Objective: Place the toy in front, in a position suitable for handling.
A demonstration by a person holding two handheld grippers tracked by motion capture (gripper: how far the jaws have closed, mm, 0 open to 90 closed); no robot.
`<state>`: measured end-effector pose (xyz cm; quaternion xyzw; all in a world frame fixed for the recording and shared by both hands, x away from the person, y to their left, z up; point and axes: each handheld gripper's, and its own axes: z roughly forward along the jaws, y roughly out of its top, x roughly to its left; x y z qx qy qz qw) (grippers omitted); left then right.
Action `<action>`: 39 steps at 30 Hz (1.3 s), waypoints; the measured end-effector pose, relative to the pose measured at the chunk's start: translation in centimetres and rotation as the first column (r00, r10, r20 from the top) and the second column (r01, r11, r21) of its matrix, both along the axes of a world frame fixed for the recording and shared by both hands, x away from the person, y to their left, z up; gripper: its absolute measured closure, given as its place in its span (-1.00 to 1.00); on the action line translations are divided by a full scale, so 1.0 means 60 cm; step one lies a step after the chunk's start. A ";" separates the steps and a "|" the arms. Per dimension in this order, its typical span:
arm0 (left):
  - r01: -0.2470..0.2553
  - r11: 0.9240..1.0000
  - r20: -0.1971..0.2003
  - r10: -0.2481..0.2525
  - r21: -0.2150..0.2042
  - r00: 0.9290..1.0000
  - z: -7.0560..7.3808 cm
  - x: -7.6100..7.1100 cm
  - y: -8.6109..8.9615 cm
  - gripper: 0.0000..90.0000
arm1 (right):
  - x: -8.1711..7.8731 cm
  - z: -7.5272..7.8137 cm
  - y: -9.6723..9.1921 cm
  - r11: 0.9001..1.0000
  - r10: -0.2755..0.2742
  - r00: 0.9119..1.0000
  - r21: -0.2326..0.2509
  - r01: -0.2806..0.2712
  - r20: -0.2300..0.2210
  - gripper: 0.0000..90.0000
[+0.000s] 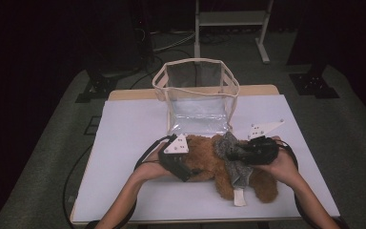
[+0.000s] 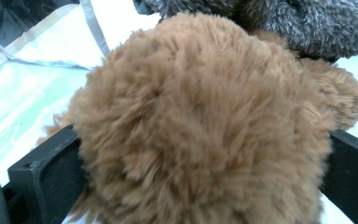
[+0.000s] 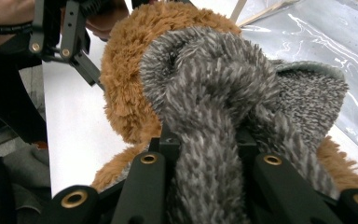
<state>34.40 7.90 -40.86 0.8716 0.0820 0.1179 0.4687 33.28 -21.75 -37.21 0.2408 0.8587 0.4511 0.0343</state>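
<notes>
Lay near the front middle of the white table (image 1: 124, 143), that brown plush bear (image 1: 209, 162), long axis running left to right, head end toward the left by the look of it. Wore a grey scarf (image 1: 233, 164) with a white tag. Straddled by the left gripper (image 1: 183, 167), jaws spread wide around the head, probably not squeezing. Pinched tight on the scarf, the right gripper (image 1: 238, 152). Face hidden. Stood just beyond, a clear bag (image 1: 198, 90).
</notes>
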 end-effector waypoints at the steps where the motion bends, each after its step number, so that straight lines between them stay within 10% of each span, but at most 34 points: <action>1: -0.002 1.000 0.010 0.002 0.014 1.000 0.000 0.000 -0.001 -1.00 | -0.001 -0.001 0.000 1.000 -0.005 1.000 0.008 0.005 -0.002 0.61; 13: -0.009 0.996 0.031 0.006 0.084 0.999 0.027 -0.009 0.008 -0.26 | -0.011 0.002 0.009 0.999 -0.023 0.999 0.029 0.023 0.029 0.61; 28: -0.009 0.986 0.029 0.004 0.165 1.000 0.052 -0.037 0.043 -0.15 | -0.012 0.011 0.074 0.997 0.075 0.997 0.011 -0.076 0.032 0.62; 39: -0.013 0.994 0.002 0.012 0.110 1.000 0.039 -0.048 0.075 -0.21 | -0.012 0.056 0.012 0.999 0.006 0.998 -0.037 -0.003 0.062 0.62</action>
